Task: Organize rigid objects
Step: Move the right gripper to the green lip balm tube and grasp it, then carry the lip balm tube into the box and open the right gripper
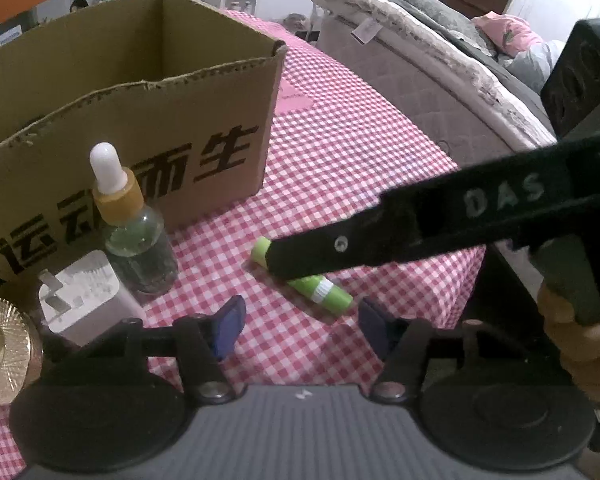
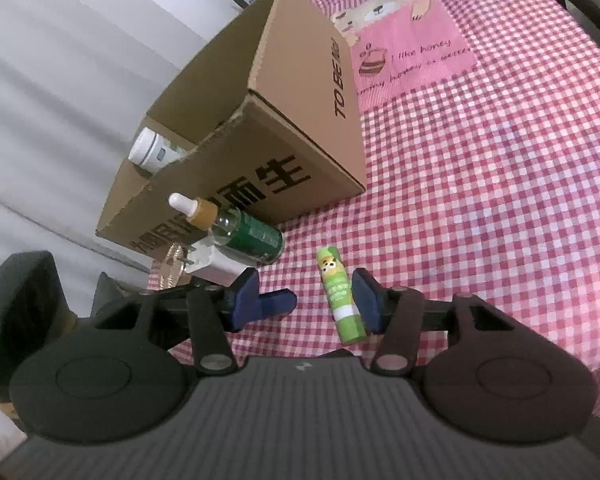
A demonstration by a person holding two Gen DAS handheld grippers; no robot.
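1. We are lowering the right gripper, jaws spread wide, around the small green plastic glue-stick tube lying on the red-checked cloth, near the brown cardboard box.
2. The tube is lying close to the right finger; closing off-centre could be rolling it away.
3. The left gripper is also open and empty.
4. Only the right view is showing a white jar inside the box.

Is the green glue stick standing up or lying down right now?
Lying down. The glue stick rests on its side on the checked tablecloth, outside the cardboard box, between the open fingers of the right gripper.
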